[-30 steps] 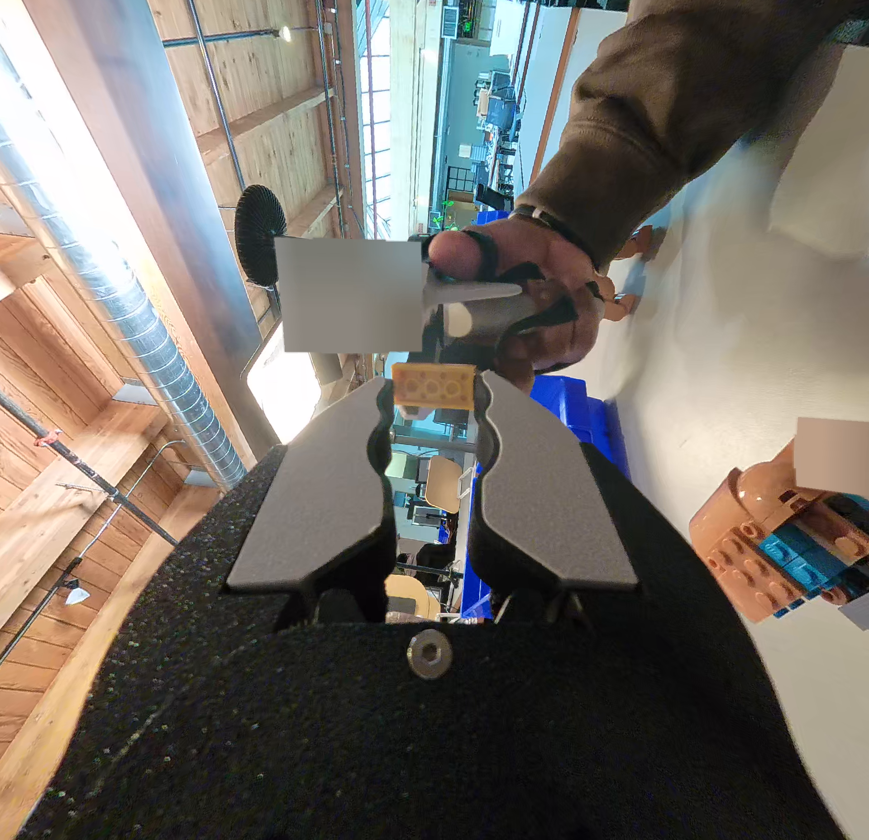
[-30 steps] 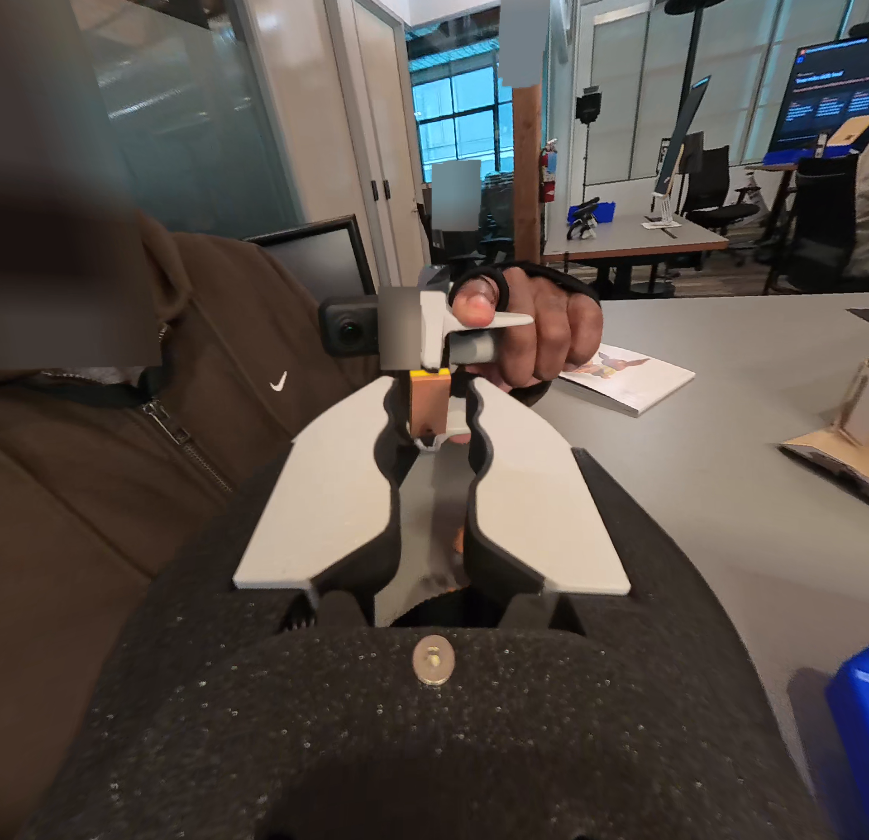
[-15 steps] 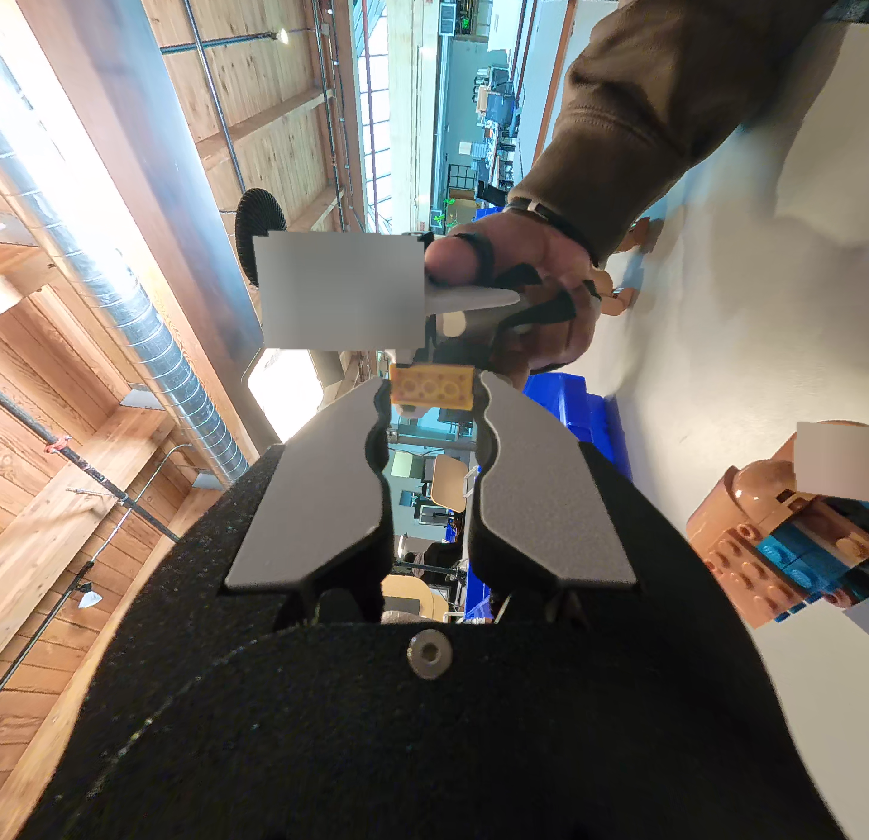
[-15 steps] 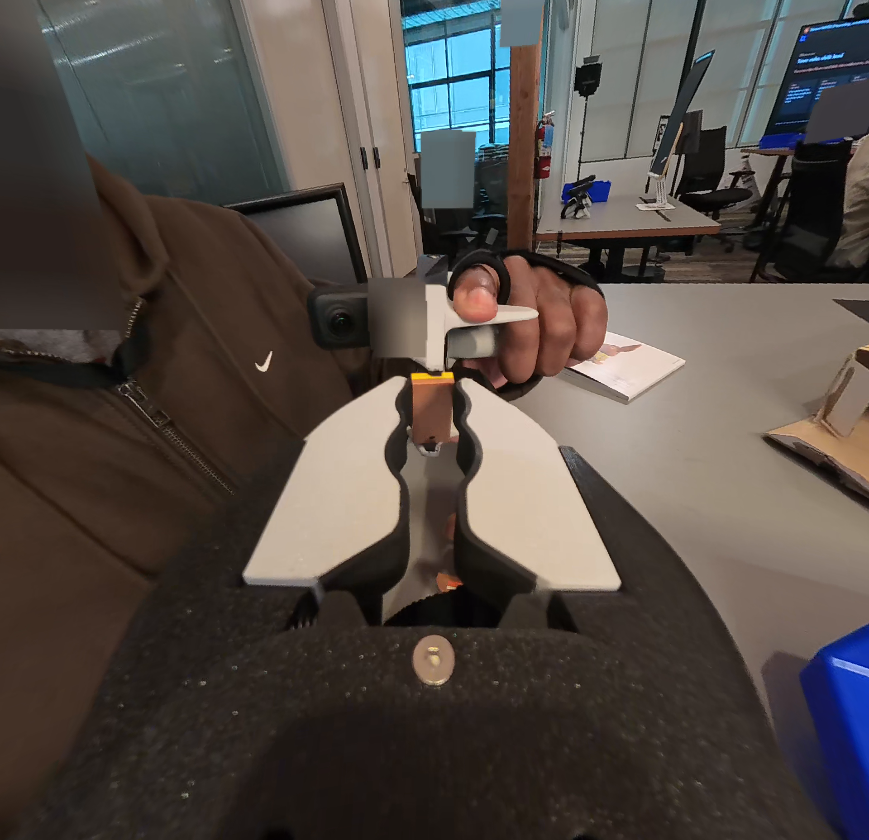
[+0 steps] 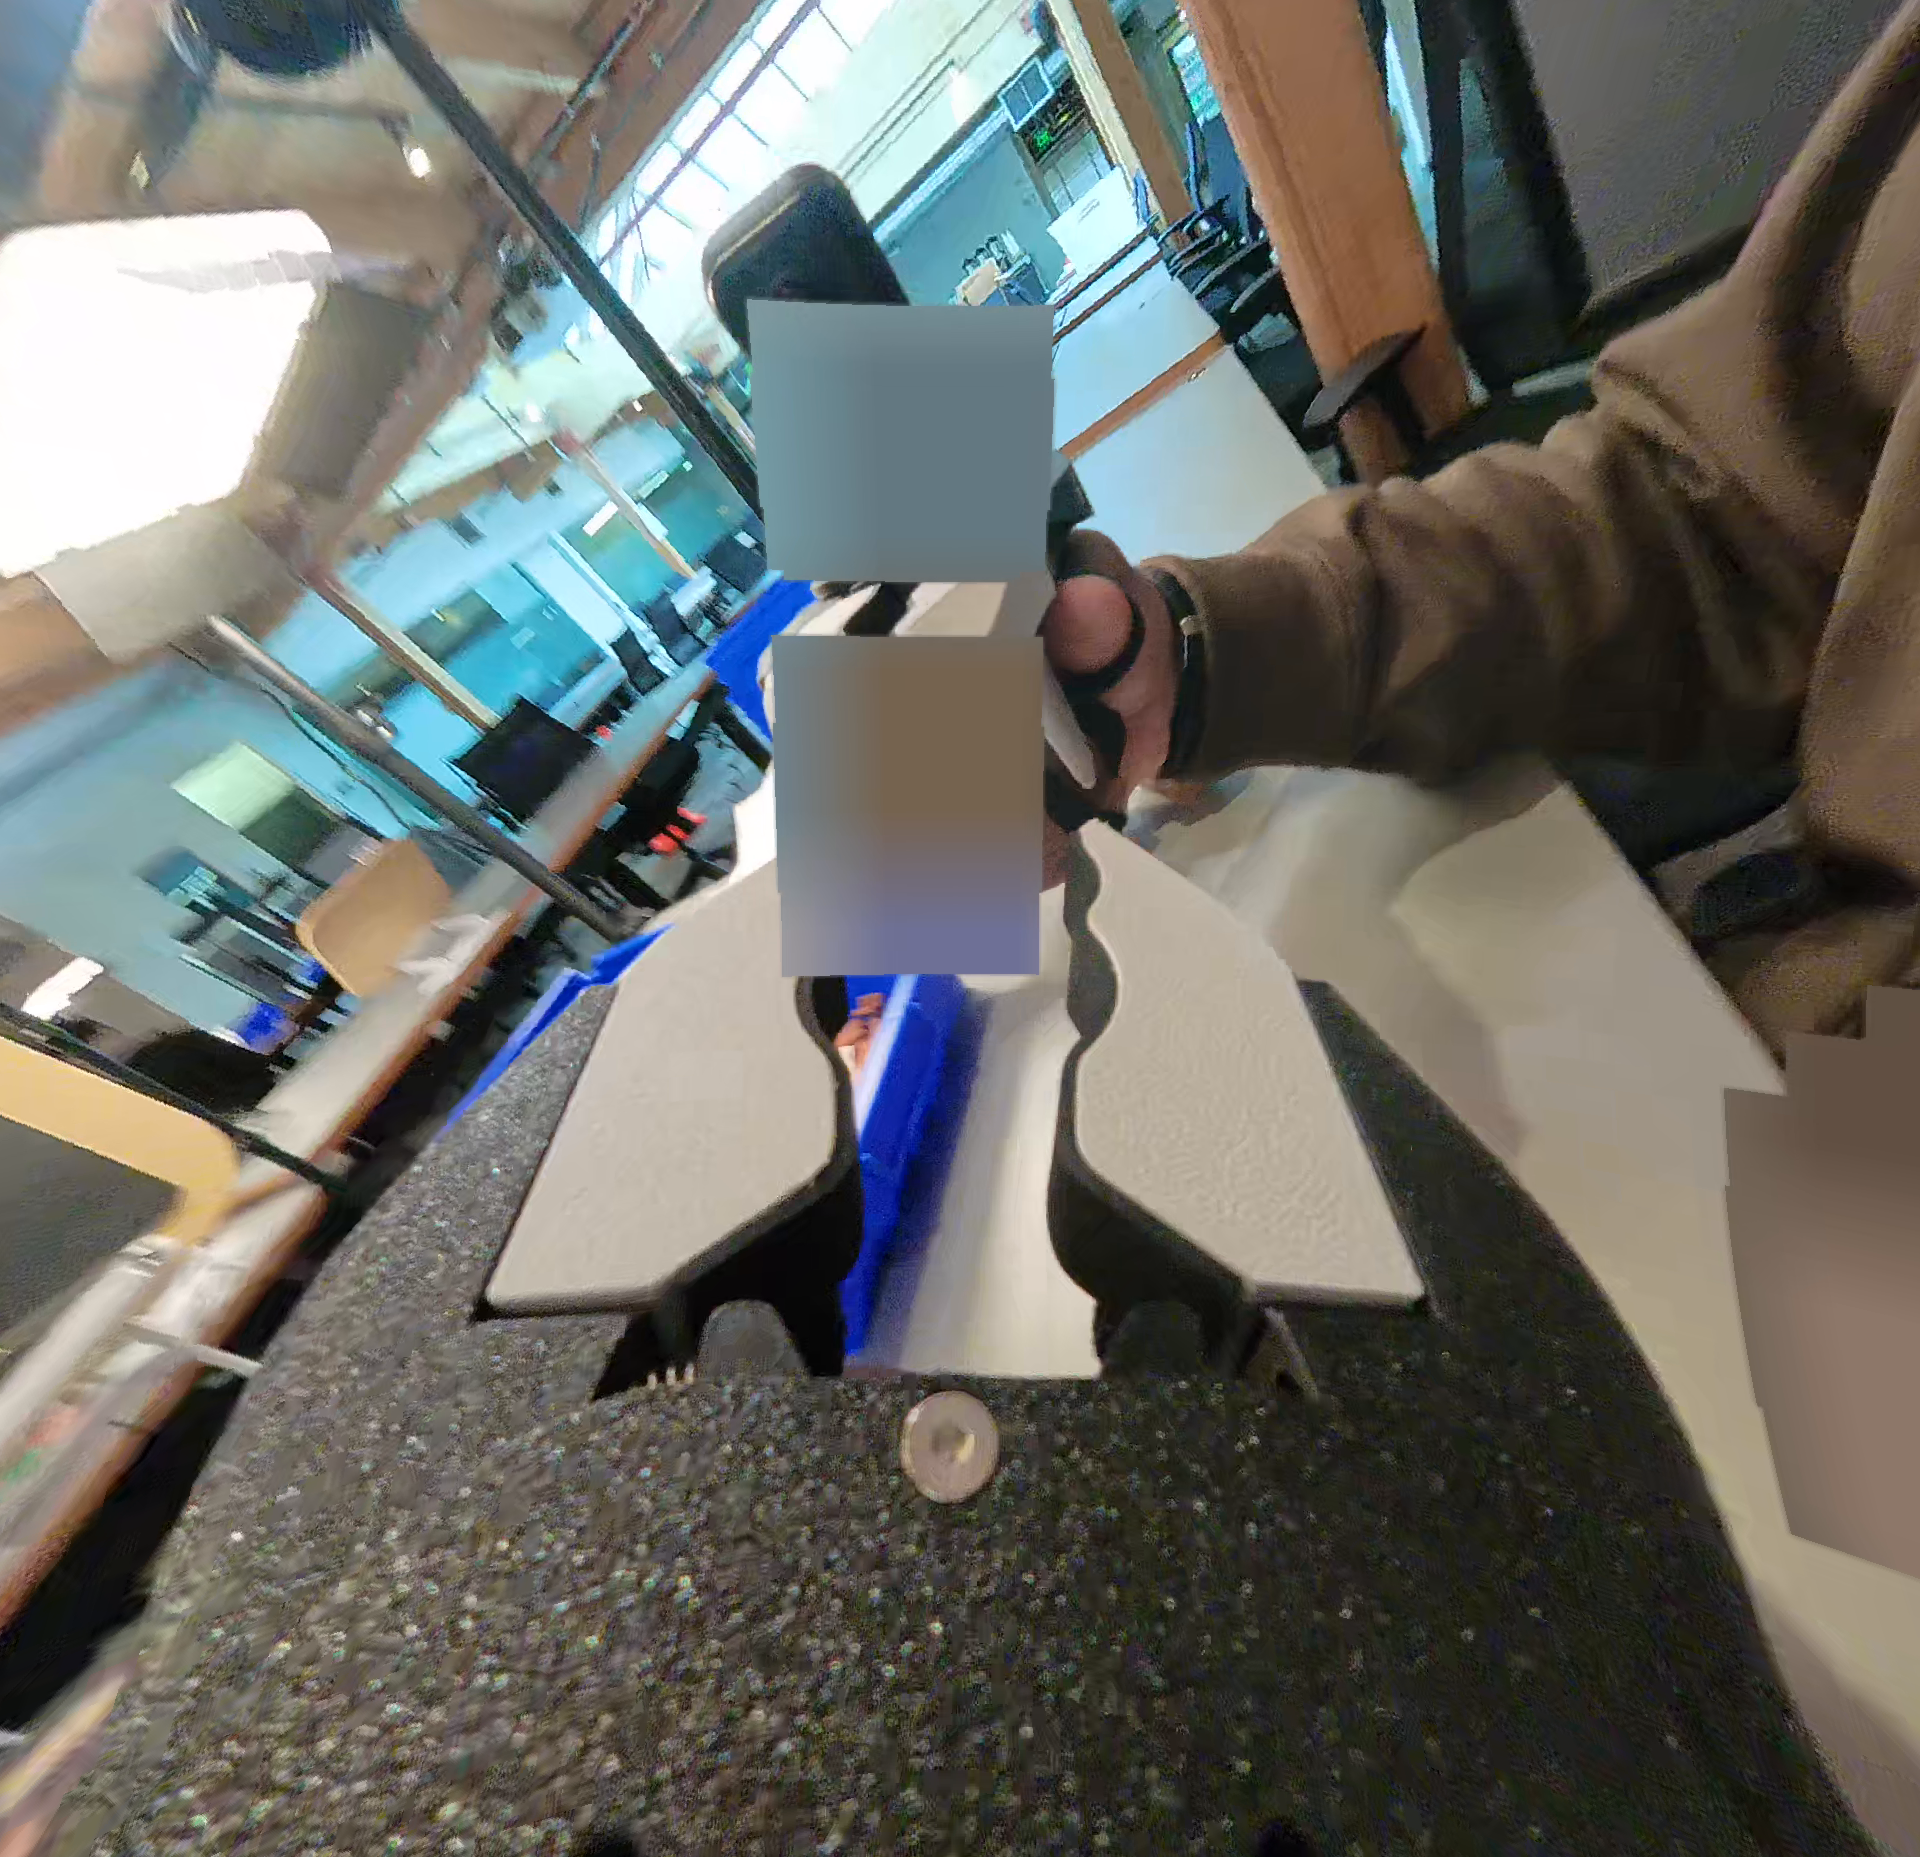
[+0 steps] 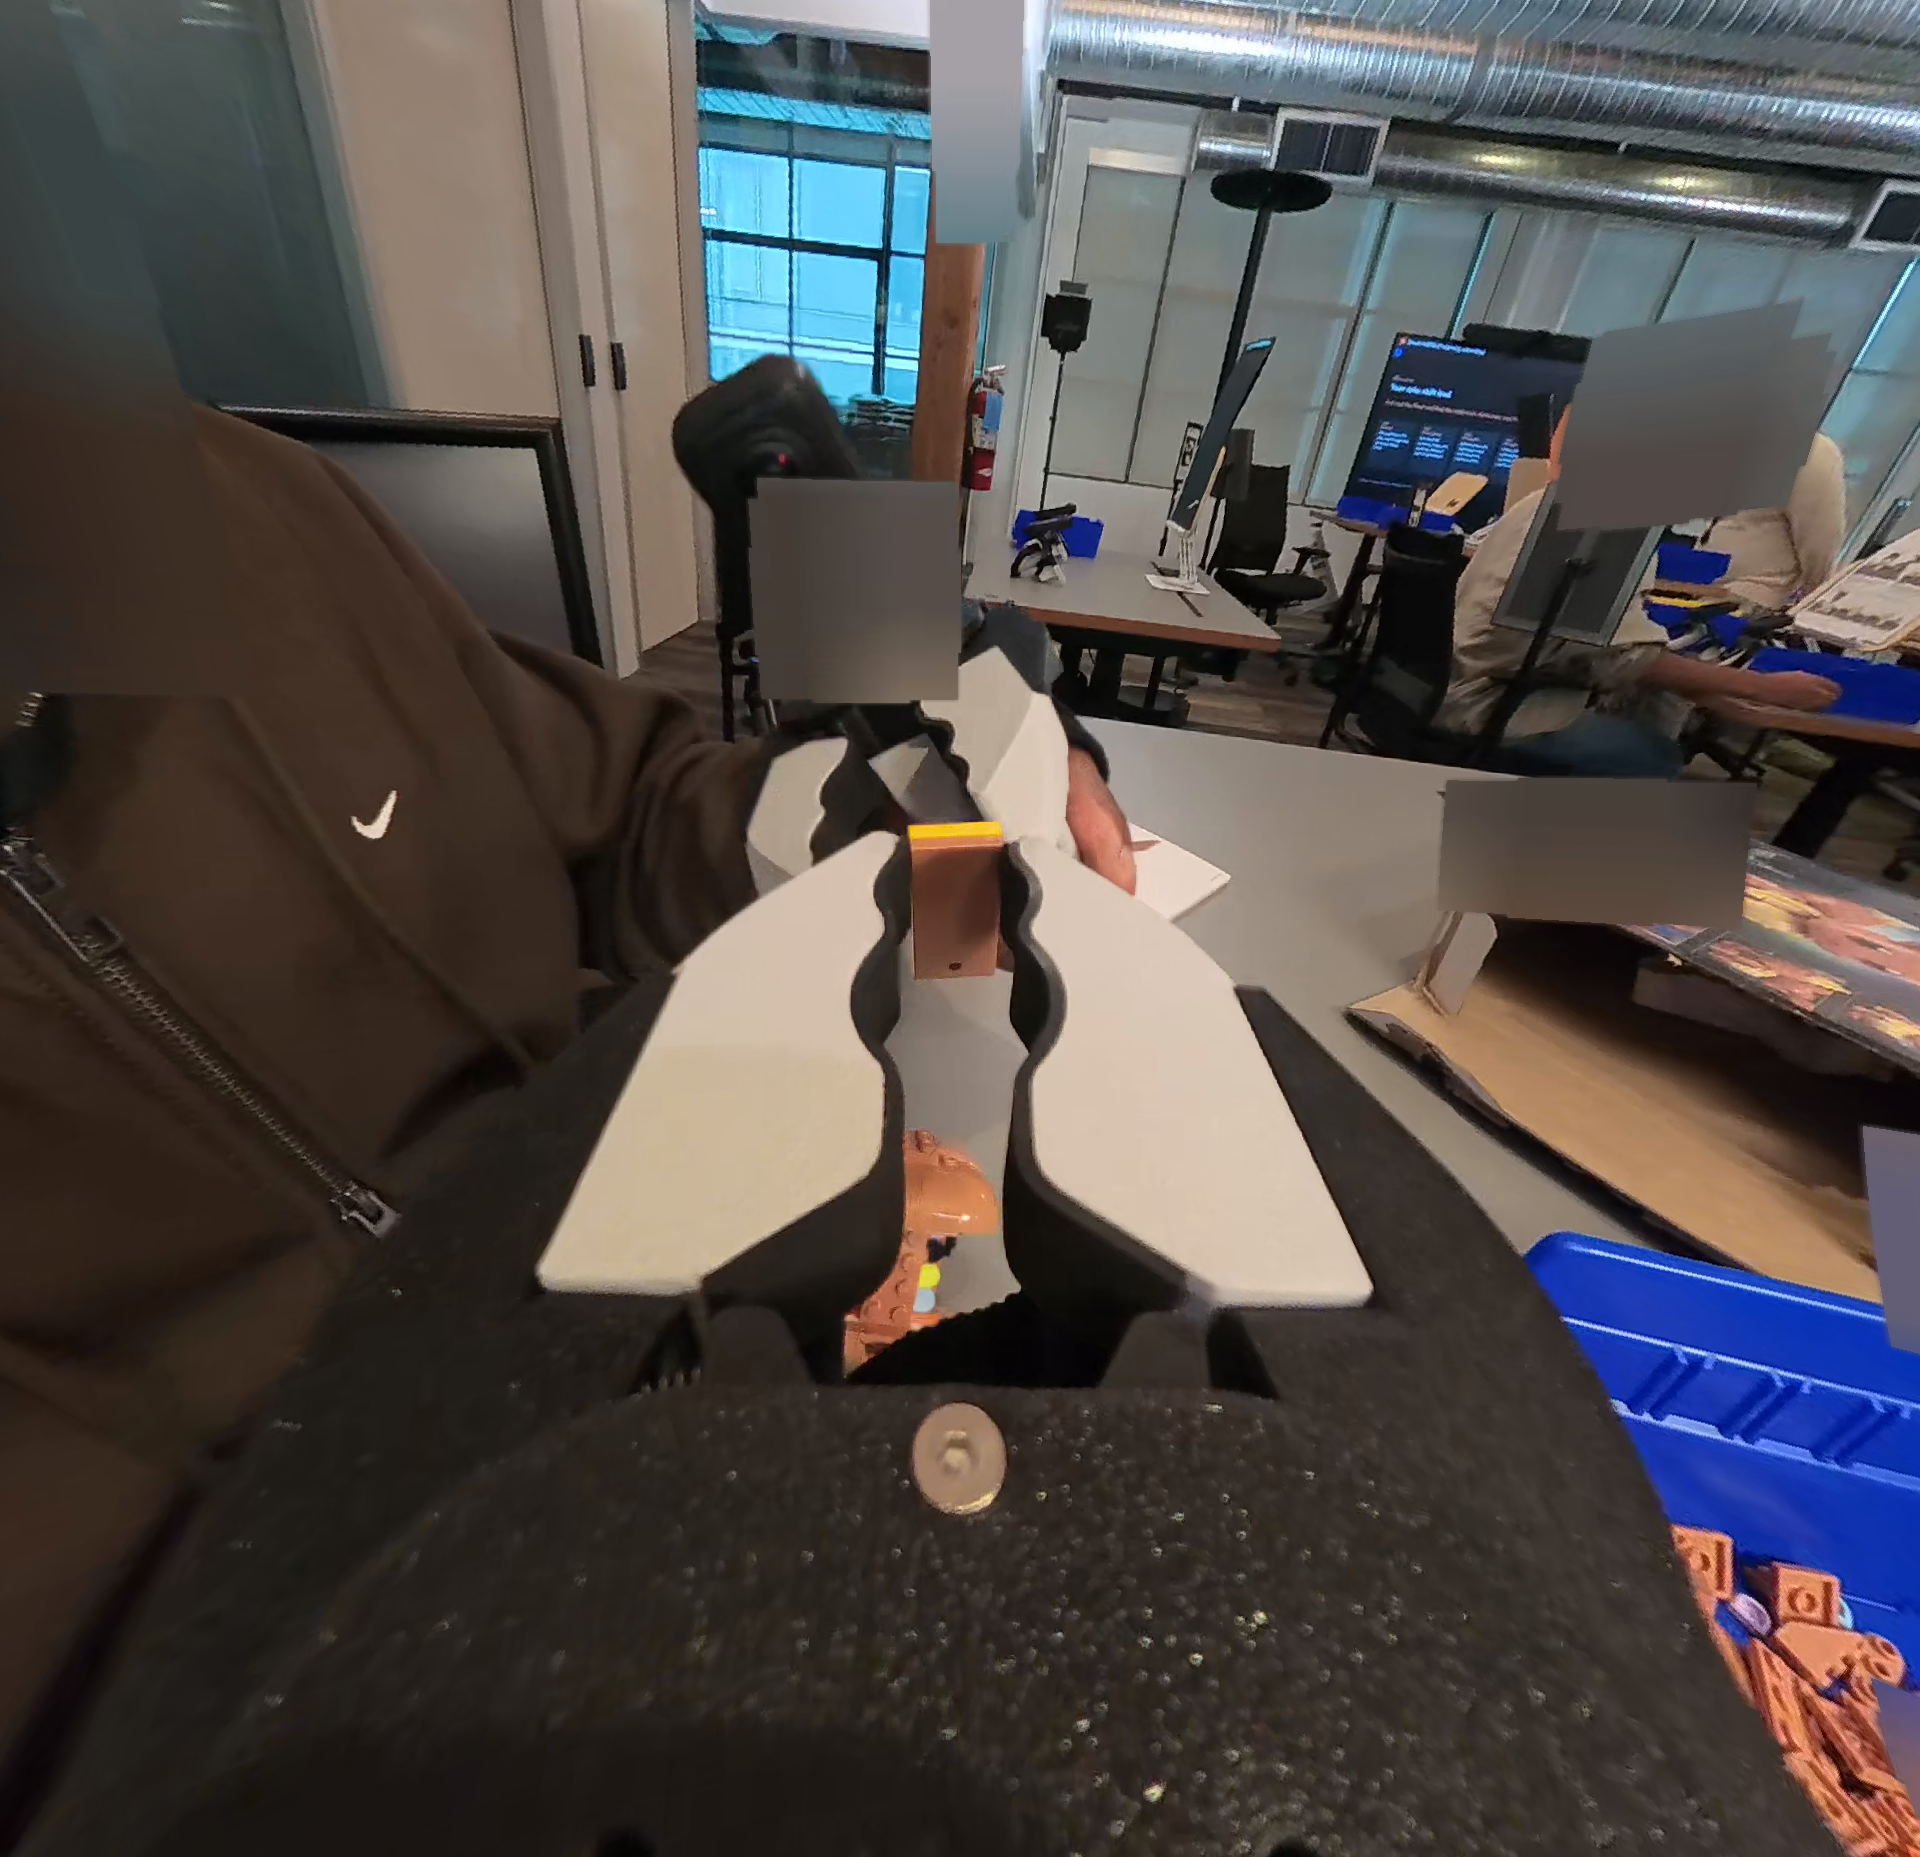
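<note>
Brown yellow-capped brick (image 6: pixel 956 924) still pinched by right tool (image 6: pixel 954 857) | left tool (image 5: pixel 925 903) rolled level; grip hidden, cannot tell

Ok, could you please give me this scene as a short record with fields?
right gripper: shut on brown brick topped by a yellow plate
left gripper: just beyond the brick; grip unclear
under right gripper: brown brick model on grey table
blue bin: on the table, holding loose brown bricks
</note>
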{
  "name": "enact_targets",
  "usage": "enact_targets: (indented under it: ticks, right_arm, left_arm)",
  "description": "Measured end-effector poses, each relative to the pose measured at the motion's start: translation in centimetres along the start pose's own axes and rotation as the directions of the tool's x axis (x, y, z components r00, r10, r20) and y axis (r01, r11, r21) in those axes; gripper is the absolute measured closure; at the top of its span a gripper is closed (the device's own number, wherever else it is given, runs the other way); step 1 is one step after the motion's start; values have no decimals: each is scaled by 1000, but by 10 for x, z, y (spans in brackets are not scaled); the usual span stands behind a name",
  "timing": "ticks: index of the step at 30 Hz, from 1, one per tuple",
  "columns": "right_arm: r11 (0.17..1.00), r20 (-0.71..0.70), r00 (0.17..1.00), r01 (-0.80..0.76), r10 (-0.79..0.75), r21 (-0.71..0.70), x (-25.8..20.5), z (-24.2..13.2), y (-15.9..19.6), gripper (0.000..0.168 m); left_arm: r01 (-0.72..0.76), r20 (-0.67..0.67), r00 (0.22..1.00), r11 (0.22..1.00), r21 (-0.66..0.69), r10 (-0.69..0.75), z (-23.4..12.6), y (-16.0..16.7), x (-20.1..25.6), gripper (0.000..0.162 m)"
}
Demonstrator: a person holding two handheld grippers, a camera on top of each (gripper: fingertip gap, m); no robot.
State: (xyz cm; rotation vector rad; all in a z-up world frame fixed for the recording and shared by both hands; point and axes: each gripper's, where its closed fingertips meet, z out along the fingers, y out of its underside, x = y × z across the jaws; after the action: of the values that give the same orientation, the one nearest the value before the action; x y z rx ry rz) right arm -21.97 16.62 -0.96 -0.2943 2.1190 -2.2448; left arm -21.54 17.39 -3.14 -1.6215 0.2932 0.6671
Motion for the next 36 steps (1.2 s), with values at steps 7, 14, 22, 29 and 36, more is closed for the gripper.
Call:
enact_targets:
  ticks: [7, 14, 22, 29, 36]
  right_arm:
    - [996, -11, 999, 49, -50, -76, -2, 8, 13, 153]
    - [995, -23, 997, 71, -73, -75, -2, 9, 12, 153]
    - [999, -20, 999, 26, -27, -27, -2, 8, 7, 153]
    - [1000, -33, 999, 8, -8, 5, -2, 7, 5, 153]
    - [968, -214, 944, 249, -249, -30, 10, 4, 2, 151]
  left_arm:
    - [232, -22, 972, 972, -31, -233, 4, 8, -5, 137]
    - [235, -31, 971, 971, -30, -236, 5, 8, -3, 145]
    - [367, -90, 928, 928, 61, -361, 2, 1, -5, 146]
    - [477, -150, 876, 870, 126, -458, 1, -3, -6, 146]
    - [623, -187, 779, 771, 130, -598, 2, 0, -12, 146]
